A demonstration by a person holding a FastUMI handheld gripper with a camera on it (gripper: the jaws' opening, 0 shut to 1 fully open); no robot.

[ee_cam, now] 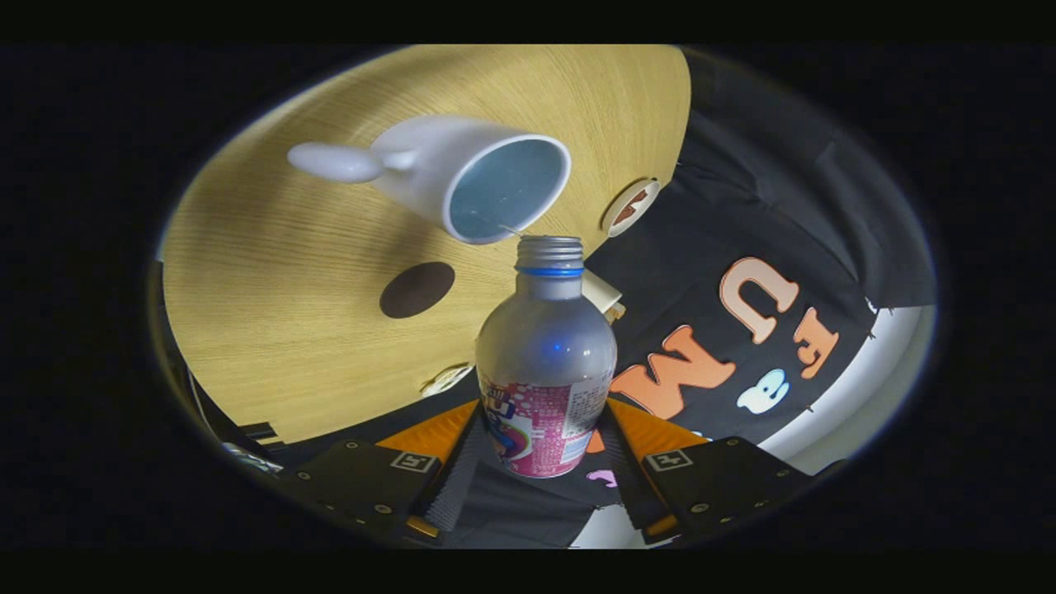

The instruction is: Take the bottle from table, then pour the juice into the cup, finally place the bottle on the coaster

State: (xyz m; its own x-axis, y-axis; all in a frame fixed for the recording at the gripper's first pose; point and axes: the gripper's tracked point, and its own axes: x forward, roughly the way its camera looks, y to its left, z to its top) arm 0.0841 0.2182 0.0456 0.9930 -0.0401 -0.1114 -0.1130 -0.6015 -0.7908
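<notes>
The gripper (540, 450) is clamping the bottle (546, 363) between its two fingers, both pressing on the labelled lower body, one on each side. The bottle is sitting in that grip with its neck pointing away from the fingers, and the whole view is tilting, so I judge the pouring step to be under way. The bottle is looking like thin metal, smooth and rounded at the shoulder, so it is likely light, stiff enough to squeeze a little, and slippery where the label ends; the present hold on the straight labelled section seems the safest place, since higher up the curve would be letting it slide out. Its cap is off and the threaded mouth is standing open, just beside the rim of the cup (462, 177). The cup is white with a handle on the side away from the bottle, and its pale interior is showing no juice that I can make out; no stream is visible either. Beyond the bottle, on the wooden table (272, 346), a dark round coaster (417, 289) is lying near the cup, well clear of the bottle's mouth and waiting for the last step.
</notes>
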